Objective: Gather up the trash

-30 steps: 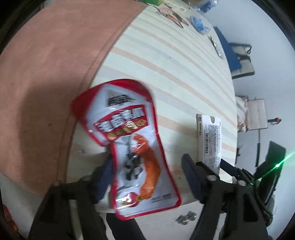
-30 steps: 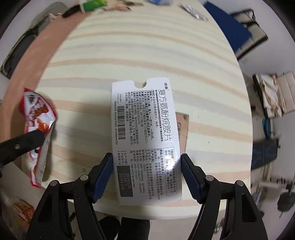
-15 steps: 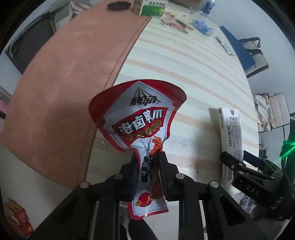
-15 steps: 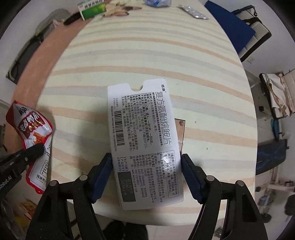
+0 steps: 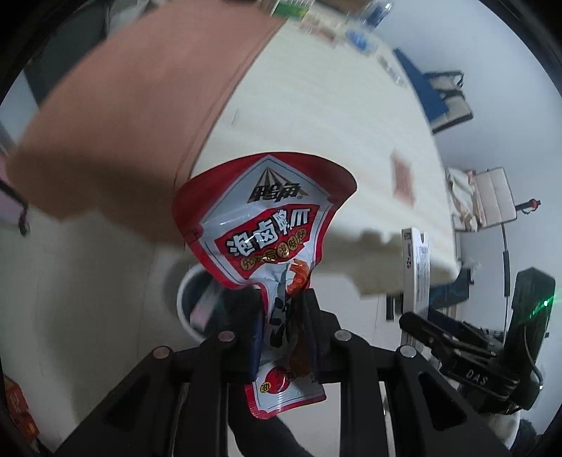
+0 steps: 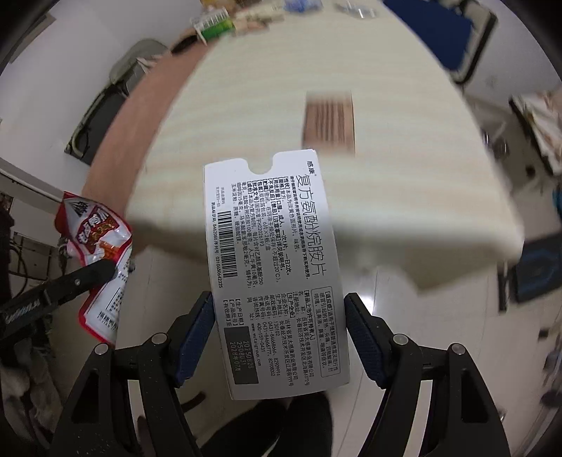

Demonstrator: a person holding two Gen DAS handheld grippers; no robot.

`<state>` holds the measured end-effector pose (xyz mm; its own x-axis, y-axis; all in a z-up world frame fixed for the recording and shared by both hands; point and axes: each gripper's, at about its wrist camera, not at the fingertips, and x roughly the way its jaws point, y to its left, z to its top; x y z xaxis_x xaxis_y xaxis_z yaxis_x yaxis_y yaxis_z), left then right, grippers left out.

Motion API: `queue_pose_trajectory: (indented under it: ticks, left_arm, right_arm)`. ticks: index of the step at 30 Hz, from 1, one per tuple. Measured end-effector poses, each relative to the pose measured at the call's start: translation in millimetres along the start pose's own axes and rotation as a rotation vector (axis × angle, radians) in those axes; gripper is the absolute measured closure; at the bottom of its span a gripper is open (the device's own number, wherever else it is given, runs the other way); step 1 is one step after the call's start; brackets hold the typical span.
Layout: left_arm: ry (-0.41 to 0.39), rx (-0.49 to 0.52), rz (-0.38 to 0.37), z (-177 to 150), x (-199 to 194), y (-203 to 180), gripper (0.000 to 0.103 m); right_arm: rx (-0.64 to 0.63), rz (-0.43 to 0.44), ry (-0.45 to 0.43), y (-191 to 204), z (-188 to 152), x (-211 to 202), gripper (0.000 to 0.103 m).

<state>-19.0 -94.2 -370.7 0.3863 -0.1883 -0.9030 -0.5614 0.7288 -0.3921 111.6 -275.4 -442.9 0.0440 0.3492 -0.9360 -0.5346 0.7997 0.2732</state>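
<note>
My left gripper (image 5: 282, 309) is shut on a red and white snack wrapper (image 5: 261, 225), held upright in the air off the table's near edge. The wrapper also shows in the right wrist view (image 6: 96, 253). My right gripper (image 6: 279, 316) is shut on a white medicine box (image 6: 274, 267) with black print, also lifted clear of the table. The box shows edge-on in the left wrist view (image 5: 416, 267). A white bin (image 5: 196, 302) stands on the floor below the wrapper, partly hidden by it.
The striped cream table (image 6: 351, 175) with a pink runner (image 5: 140, 105) lies ahead. A brown card (image 6: 328, 121) lies on it. A green carton (image 6: 212, 26) and small litter sit at the far end. A dark chair (image 6: 102, 116) stands left.
Both grippers have pulled back and up from the table with the wrapper and the box. The floor and the white bin have come into view. The left gripper closed on the wrapper a second ago.
</note>
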Motion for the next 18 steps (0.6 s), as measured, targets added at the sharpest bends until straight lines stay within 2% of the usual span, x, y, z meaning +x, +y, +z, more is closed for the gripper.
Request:
queue_pose_trajectory:
  ticks: [2,6,8,11,12,14,16,17,18]
  left_arm:
    - [0.048,-0.018,0.001,-14.1,27.7,17.5,0.085]
    - [0.152,-0.039,-0.013,-27.0,107.8,51.5,0.084]
    - [0.198,-0.025,0.002,-25.9,151.4,65.1,0.074]
    - [0.284,-0.030,0.029,-23.5,225.8,92.9,0.071]
    - [0.306,-0.034,0.045,-21.5,244.6,99.9,0.063]
    - [0.342,-0.032,0.092,-20.8,281.8,118.7,0.053]
    - [0.337,-0.022,0.115,-19.5,303.5,132.6,0.036]
    - [0.330,-0.019,0.125,-19.4,309.4,138.4,0.021]
    - [0.316,-0.012,0.132,-19.0,314.8,144.6,0.012]
  right_arm:
    - [0.005,-0.011,0.040,0.7,-28.3,28.6,0.028]
    - [0.032,-0.034,0.107,-3.6,-69.5,105.8,0.028]
    - [0.039,-0.056,0.123,-8.5,-81.8,155.7,0.028]
    - [0.063,-0.059,0.152,-18.9,-92.1,221.7,0.027]
    - [0.074,-0.056,0.161,-21.0,-91.1,240.8,0.027]
    - [0.101,-0.039,0.176,-29.4,-92.5,276.6,0.027]
    - [0.115,-0.034,0.200,-36.6,-90.6,309.7,0.026]
    - [0.122,-0.038,0.207,-41.0,-91.8,322.1,0.017]
    - [0.132,-0.049,0.209,-42.9,-93.4,333.3,0.003]
